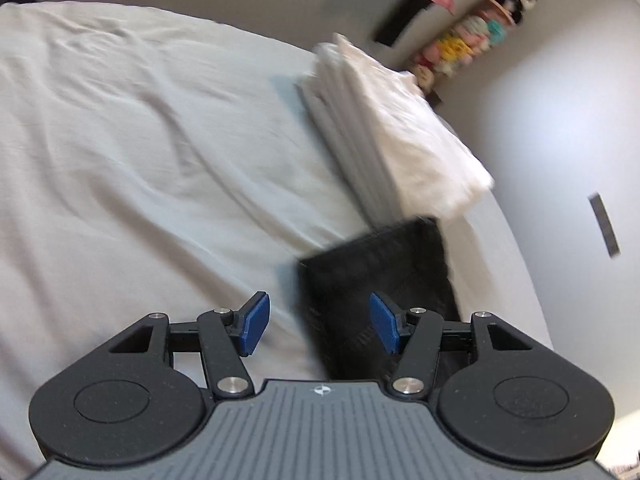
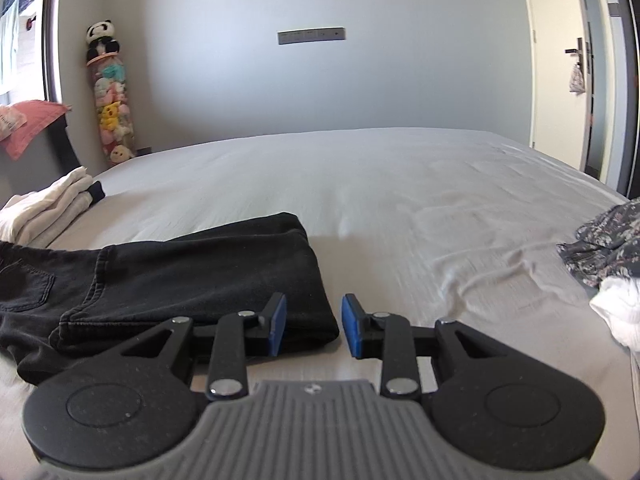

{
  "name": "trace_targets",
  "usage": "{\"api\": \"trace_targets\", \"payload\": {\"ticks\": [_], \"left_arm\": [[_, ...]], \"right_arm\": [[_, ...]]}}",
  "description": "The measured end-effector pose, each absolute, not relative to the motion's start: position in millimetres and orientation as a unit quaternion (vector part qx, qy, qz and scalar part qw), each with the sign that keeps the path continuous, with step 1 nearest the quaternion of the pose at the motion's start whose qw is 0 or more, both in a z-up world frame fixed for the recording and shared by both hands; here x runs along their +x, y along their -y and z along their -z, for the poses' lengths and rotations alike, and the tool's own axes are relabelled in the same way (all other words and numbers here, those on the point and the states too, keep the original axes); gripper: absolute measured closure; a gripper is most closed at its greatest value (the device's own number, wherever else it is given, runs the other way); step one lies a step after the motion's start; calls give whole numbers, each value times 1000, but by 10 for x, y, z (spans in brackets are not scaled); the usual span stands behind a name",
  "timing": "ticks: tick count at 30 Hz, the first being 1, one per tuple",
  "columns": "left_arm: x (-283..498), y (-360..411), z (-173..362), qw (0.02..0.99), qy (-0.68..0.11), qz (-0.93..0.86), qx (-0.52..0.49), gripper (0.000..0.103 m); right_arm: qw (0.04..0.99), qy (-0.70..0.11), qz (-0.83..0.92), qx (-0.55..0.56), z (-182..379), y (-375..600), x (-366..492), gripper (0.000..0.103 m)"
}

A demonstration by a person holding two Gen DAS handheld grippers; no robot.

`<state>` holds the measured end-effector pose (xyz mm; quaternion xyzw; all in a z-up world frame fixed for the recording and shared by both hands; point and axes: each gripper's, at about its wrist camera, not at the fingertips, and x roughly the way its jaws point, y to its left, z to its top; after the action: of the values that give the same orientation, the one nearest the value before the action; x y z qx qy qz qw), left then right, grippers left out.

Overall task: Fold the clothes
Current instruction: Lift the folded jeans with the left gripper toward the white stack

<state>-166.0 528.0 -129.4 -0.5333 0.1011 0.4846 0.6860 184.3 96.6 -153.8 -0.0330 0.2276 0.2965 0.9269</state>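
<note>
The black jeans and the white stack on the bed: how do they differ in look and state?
The black jeans are dark denim with a visible pocket and seams; the white stack is pale, soft cloth. The jeans are one folded garment lying low; the stack holds several folded pieces and stands higher. The jeans lie nearer the right gripper; the stack lies farther left. Both rest on the bed.

Both wrist views look low across the bed [image 2: 360, 168], sharing the black jeans [image 2: 192, 276].
</note>
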Motion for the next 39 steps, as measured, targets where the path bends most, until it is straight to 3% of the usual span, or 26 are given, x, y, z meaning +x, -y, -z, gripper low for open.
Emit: {"api": "trace_targets", "payload": {"ticks": [4,13,15,20,21,24,32,39], "left_arm": [[-1682,-5461,1599,666,-63,-427,-608,38],[-1437,-5713,1809,681,-73,-401,-608,38],[-1422,-5743,1834,687,-70,-396,-605,51],[-1394,-5716,1804,697,-65,-401,-591,72],[-1387,-5689,1751,704,-60,-401,-583,78],[-1371,-5581,1526,730,-40,-400,-553,82],[-1017,-5216,623,814,-17,-368,-449,83],[-195,-4659,-301,895,-70,-308,-313,83]], "right_arm": [[930,-224,-287,-48,1573,-1011,1767,68],[928,-219,-286,-94,1693,-1147,1735,68],[928,-220,-286,-97,1711,-1162,1742,68],[927,-220,-288,-97,1739,-1185,1760,68],[927,-220,-290,-95,1739,-1186,1767,68],[925,-220,-297,-88,1724,-1196,1791,68],[916,-215,-334,-57,1531,-1164,1988,68],[915,-189,-354,-27,1345,-1044,2333,67]]}}
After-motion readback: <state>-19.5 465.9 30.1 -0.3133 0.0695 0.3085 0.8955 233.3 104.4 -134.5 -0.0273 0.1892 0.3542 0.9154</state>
